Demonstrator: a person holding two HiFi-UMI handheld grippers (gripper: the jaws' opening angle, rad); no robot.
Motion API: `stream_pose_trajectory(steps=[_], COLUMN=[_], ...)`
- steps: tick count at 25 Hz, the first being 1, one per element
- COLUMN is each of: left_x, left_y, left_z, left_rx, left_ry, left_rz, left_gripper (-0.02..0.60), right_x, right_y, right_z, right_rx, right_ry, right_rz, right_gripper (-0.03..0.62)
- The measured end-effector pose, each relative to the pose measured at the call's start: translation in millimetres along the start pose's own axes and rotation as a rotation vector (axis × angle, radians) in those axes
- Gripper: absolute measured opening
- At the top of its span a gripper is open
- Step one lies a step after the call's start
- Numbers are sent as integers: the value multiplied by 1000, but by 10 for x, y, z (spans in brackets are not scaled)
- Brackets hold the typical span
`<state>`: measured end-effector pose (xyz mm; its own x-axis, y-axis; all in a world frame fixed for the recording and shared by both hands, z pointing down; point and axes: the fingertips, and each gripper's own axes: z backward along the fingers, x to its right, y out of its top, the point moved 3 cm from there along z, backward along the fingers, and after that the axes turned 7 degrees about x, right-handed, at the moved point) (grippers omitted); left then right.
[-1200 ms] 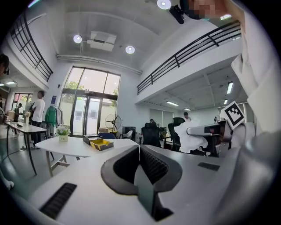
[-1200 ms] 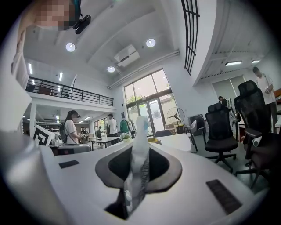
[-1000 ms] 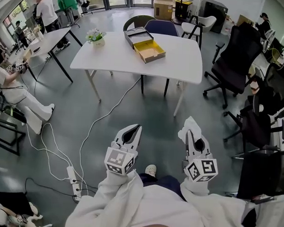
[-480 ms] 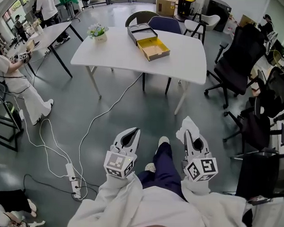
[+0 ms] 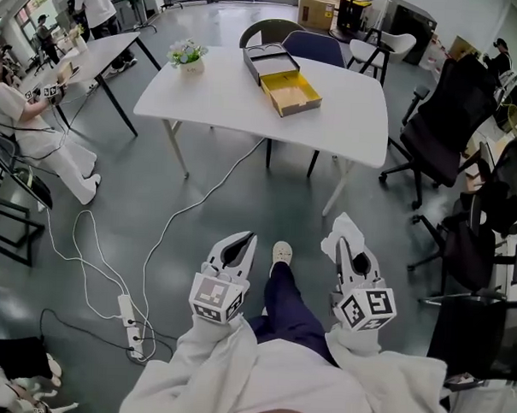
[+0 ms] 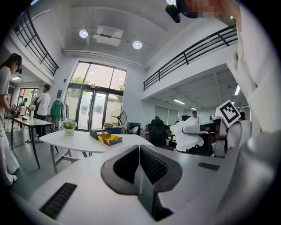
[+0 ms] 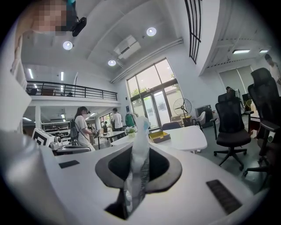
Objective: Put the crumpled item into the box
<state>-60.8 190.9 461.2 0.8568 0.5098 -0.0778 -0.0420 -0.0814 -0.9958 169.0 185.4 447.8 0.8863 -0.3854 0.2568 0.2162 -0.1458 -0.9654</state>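
Observation:
A crumpled white item (image 5: pixel 344 233) sticks out of my right gripper (image 5: pixel 350 252), whose jaws are shut on it. In the right gripper view the crumpled item (image 7: pixel 138 154) stands pinched between the pads. My left gripper (image 5: pixel 238 245) is shut with nothing in it; its jaws meet in the left gripper view (image 6: pixel 139 163). The open box (image 5: pixel 292 93), yellow inside, lies on the white table (image 5: pixel 237 102) far ahead, next to its dark lid (image 5: pixel 270 63). Both grippers hang at waist height over the grey floor, well short of the table.
Black office chairs (image 5: pixel 445 111) stand to the right, two chairs (image 5: pixel 312 48) behind the table. A white cable and power strip (image 5: pixel 128 317) trail over the floor at left. A flower pot (image 5: pixel 188 54) sits on the table's left end. People work at a desk (image 5: pixel 85 53) at far left.
The view has moved forward toward the table, and a leg has stepped out ahead between the grippers. Both grippers keep their pose and grip.

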Motion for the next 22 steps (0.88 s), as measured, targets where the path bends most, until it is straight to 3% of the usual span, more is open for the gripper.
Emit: stream_pose_trajectory(steps=[7, 22], left_x=[-437, -1337], left_y=[11, 312], left_z=[-492, -2045], left_rx=[-5, 33], left_ry=[29, 64], left_rz=[0, -20], left_gripper=[21, 21], right_x=[222, 883], right_y=[21, 428], right_z=[-667, -2345], right_rx=[-8, 3], right_ry=[18, 72], right_rz=[-7, 13], right_gripper=[67, 67])
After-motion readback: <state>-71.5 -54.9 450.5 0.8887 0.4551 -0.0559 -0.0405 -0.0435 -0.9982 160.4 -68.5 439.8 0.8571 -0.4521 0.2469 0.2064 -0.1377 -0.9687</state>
